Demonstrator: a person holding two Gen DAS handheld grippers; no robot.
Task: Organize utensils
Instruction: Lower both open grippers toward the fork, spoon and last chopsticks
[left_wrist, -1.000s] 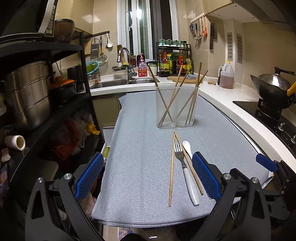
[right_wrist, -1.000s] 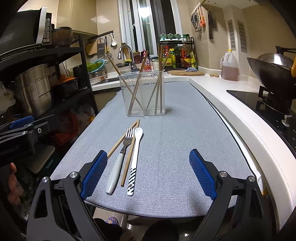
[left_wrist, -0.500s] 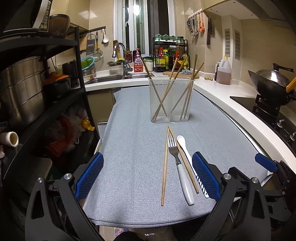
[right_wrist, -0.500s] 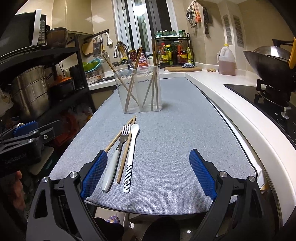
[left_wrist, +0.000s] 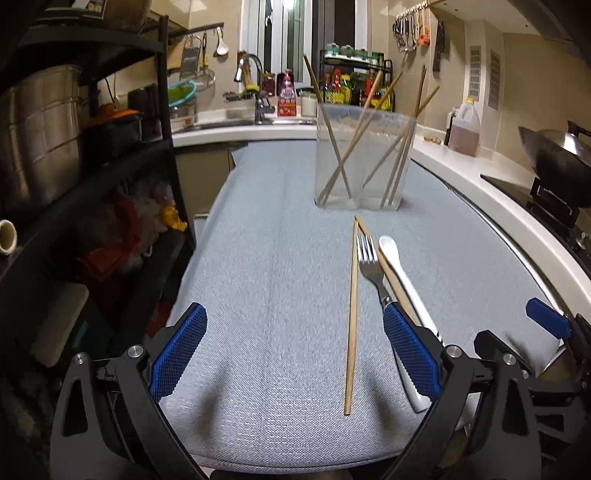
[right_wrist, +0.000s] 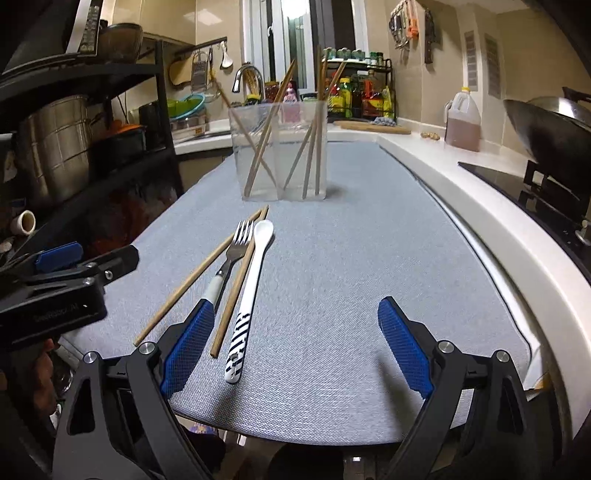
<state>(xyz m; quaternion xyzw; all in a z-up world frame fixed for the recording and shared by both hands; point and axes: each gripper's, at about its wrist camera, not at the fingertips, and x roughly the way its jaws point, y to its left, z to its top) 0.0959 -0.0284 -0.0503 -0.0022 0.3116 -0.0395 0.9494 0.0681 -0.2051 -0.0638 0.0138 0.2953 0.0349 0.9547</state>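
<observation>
Grippers, left gripper (left_wrist: 293, 349) and right gripper (right_wrist: 295, 343), gape wide and empty above the grey cloth-covered desk (left_wrist: 280, 280), ready to lift loose utensils toward the clear plastic holder (left_wrist: 364, 157).

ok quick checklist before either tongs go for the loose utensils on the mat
1. Left tongs open, nothing between them: ok.
2. Right tongs open, empty: ok.
3. Fork, spoon and two loose chopsticks lying flat on the grey mat: ok.
4. Pieces separated for a clean single pick: not ok, one chopstick lies tight between fork and spoon.
5. Clear holder upright with room: ok.
6. Which compartment suits which utensil: cannot tell.
</observation>
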